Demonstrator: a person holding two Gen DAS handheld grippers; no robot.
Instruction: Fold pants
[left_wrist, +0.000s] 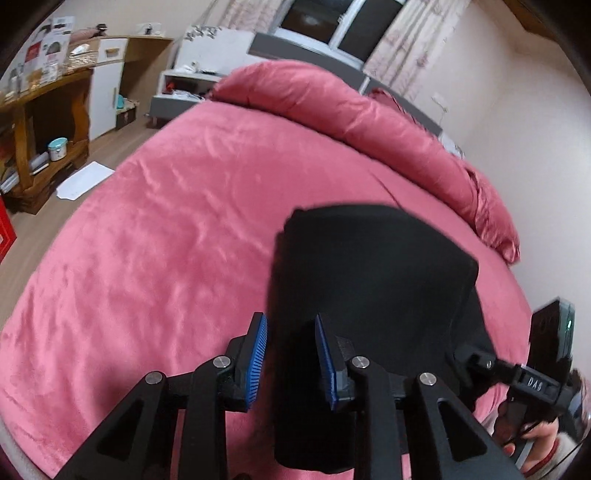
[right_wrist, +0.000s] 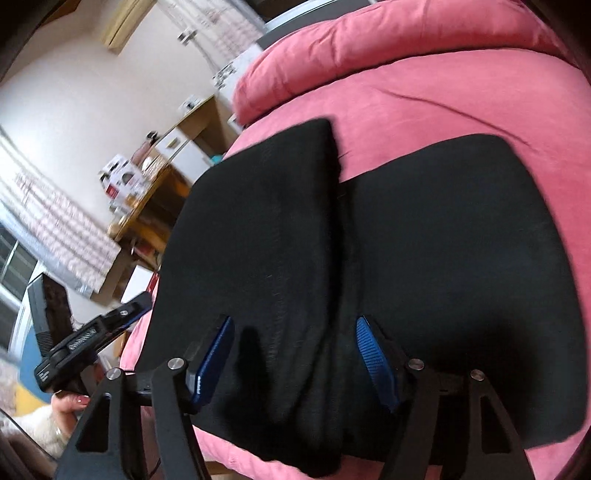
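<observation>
On the pink bedspread (left_wrist: 155, 236) the black pants (right_wrist: 424, 266) are lying, one part doubled over and lifting at the left of the right wrist view. Left claw (left_wrist: 291, 363) is sitting with its blue pads (left_wrist: 257, 360) apart on either side of a raised fold of the fabric, not pinching it. Right claw (right_wrist: 295, 363) is hanging wide apart over the cloth, gripping nothing. A rolled pink duvet (left_wrist: 332, 107) is stretching along the far side of the bed, and a wooden shelf (left_wrist: 44, 122) is standing beyond, on the floor.
</observation>
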